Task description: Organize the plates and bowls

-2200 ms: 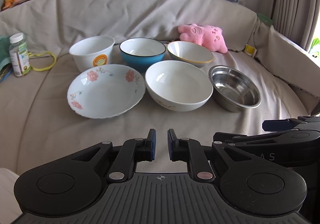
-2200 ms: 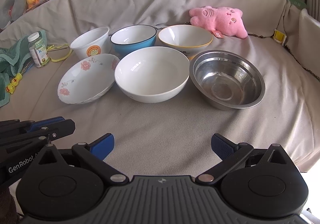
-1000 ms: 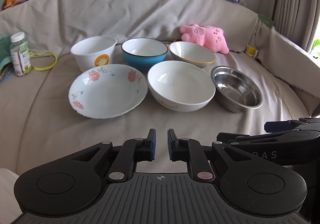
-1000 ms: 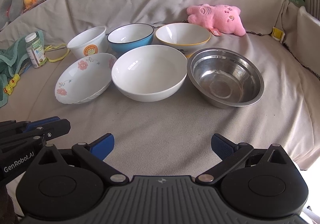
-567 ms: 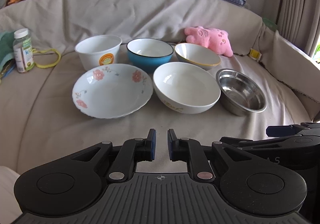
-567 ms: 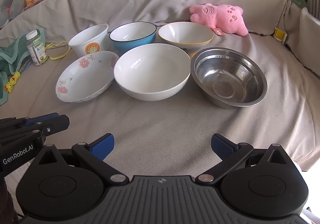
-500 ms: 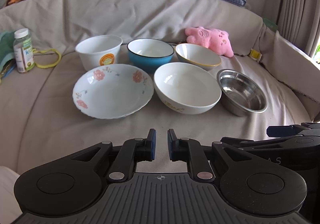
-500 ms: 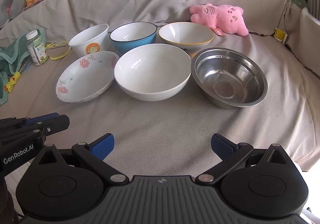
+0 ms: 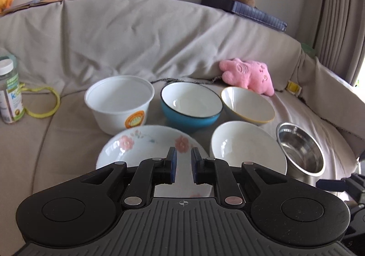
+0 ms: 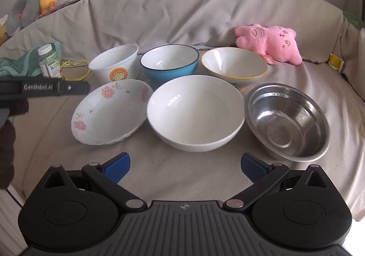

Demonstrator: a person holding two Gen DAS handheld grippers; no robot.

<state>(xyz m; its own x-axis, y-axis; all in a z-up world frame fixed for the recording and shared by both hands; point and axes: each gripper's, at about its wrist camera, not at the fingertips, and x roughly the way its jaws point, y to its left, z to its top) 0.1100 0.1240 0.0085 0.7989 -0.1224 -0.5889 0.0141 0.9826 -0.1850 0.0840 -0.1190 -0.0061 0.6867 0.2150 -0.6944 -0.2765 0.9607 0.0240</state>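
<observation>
Several dishes sit on a beige-covered sofa seat. Front row: a floral plate [image 10: 109, 112], a large white bowl [image 10: 196, 112], a steel bowl [image 10: 287, 121]. Back row: a white tub with an orange sticker [image 10: 115, 64], a blue bowl [image 10: 168, 63], a yellow-rimmed bowl [image 10: 235, 66]. My left gripper [image 9: 183, 168] is nearly shut with a narrow gap, empty, low over the near edge of the floral plate [image 9: 146, 146]. It shows side-on in the right wrist view [image 10: 86, 88]. My right gripper [image 10: 184, 164] is wide open and empty, in front of the large white bowl.
A pink plush [image 10: 269, 39] lies behind the yellow-rimmed bowl. A small bottle [image 10: 49, 59], a yellow cord [image 9: 43, 103] and a green cloth [image 10: 13, 66] lie at the left. The sofa back [image 10: 182, 9] rises behind the dishes.
My left gripper has moved forward and down over the floral plate. My right gripper has moved closer to the front row of bowls. Neither gripper's opening has changed.
</observation>
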